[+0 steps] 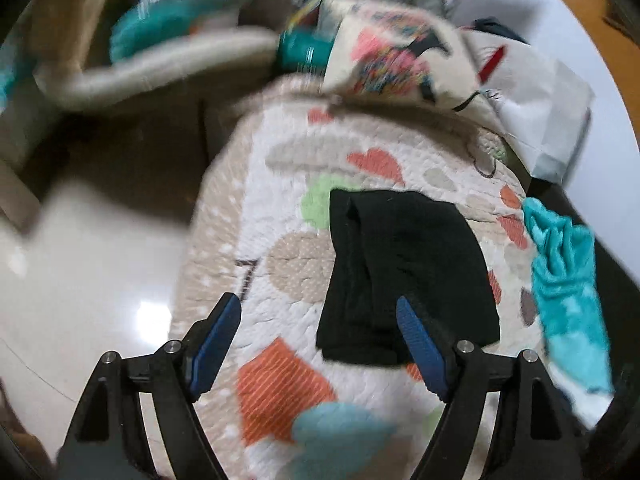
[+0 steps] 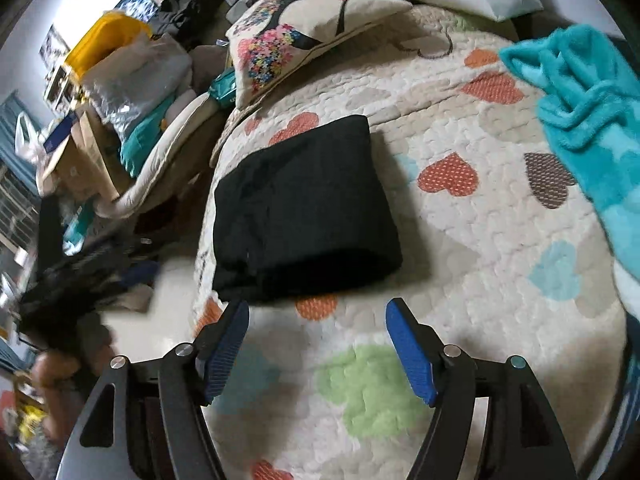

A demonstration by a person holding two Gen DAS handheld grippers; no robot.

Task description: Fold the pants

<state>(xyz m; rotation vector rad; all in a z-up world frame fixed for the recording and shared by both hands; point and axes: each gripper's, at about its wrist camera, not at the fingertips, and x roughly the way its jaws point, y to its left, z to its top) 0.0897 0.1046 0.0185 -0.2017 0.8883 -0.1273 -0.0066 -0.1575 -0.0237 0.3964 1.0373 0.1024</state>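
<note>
Black pants (image 1: 400, 272) lie folded into a compact rectangle on a quilted bed cover with coloured hearts (image 1: 280, 200). They also show in the right wrist view (image 2: 304, 208), near the bed's left edge. My left gripper (image 1: 320, 312) is open and empty, above the quilt just short of the pants' near edge, its right finger over that edge. My right gripper (image 2: 318, 316) is open and empty, hovering above the quilt (image 2: 460, 240) just in front of the pants.
A teal fleece blanket (image 2: 592, 112) lies on the bed's right side (image 1: 568, 288). A printed cushion (image 2: 304, 20) sits at the head of the bed. Boxes, bags and a yellow bin (image 2: 104, 40) crowd the floor to the left. Glossy floor (image 1: 80, 280) lies beside the bed.
</note>
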